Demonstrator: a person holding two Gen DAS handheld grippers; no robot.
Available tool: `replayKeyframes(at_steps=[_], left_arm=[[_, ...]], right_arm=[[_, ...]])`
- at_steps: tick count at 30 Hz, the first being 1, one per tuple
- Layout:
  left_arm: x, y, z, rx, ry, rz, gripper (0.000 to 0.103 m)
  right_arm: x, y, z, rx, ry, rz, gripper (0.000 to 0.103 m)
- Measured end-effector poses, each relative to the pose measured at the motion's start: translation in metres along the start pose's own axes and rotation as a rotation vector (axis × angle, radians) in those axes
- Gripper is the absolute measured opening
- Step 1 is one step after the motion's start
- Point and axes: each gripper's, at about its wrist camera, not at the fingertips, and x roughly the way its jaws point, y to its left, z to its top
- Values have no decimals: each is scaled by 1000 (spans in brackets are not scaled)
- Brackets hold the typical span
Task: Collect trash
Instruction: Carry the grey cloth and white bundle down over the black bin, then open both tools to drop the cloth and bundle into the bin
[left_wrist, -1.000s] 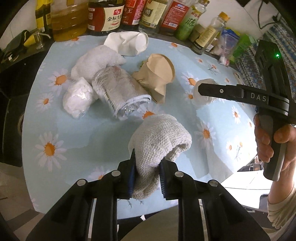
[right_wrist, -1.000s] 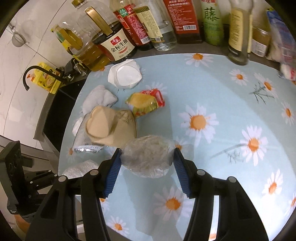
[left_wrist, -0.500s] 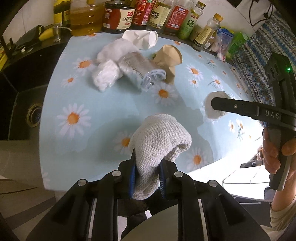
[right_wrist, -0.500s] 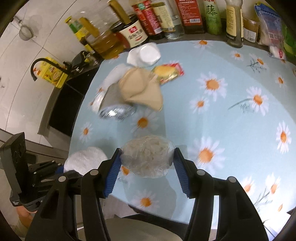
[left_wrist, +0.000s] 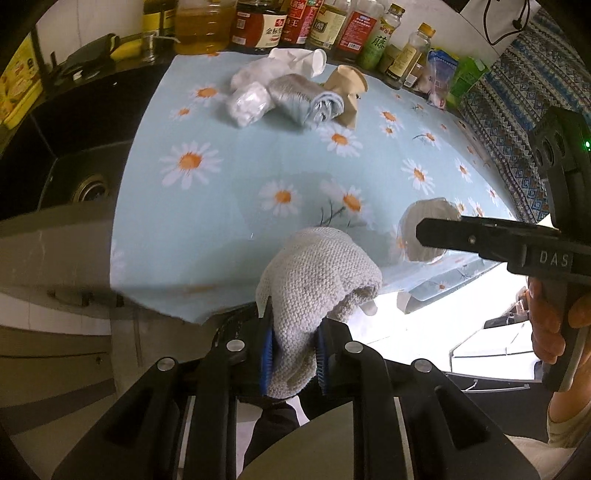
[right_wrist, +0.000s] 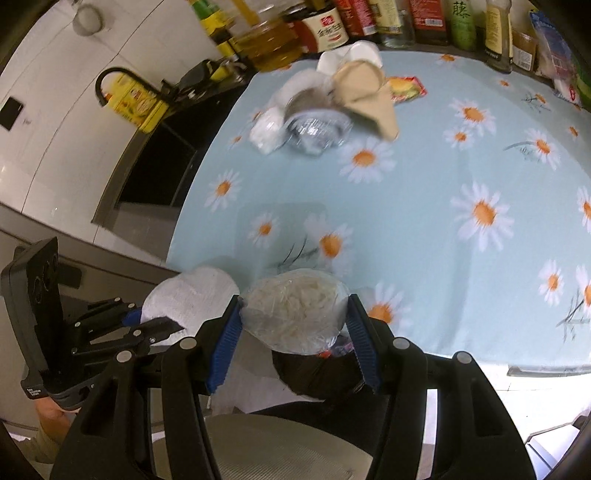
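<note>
Two grippers hang over the near edge of the daisy-print bench (left_wrist: 229, 229). On the left, the left gripper (left_wrist: 293, 360) has its fingers clenched on a grey knitted rag (left_wrist: 317, 280), whose long axis runs up and away from the fingers toward the bench. To the right, the right gripper (right_wrist: 293, 328) grasps a clear bag of white scraps (right_wrist: 295, 310), its long axis crosswise between the fingers. At the bench's far side lie a foil roll (left_wrist: 299, 96), a white wad (left_wrist: 247, 103) and a brown paper cup (left_wrist: 347, 86), mouth tilted up.
</note>
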Motion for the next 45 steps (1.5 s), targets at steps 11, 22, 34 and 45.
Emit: replayKeyframes(at_steps=[11, 22, 34, 45], left_arm=[[1, 10, -45, -38, 33, 8, 17], [23, 18, -69, -80, 98, 18, 17], [45, 27, -78, -128, 149, 6, 17], [55, 29, -77, -165, 169, -12, 22]], right_arm=[[25, 15, -45, 2, 66, 22, 57], [52, 12, -68, 29, 131, 37, 57], [65, 7, -75, 39, 174, 38, 57], [70, 3, -78, 55, 195, 56, 59]])
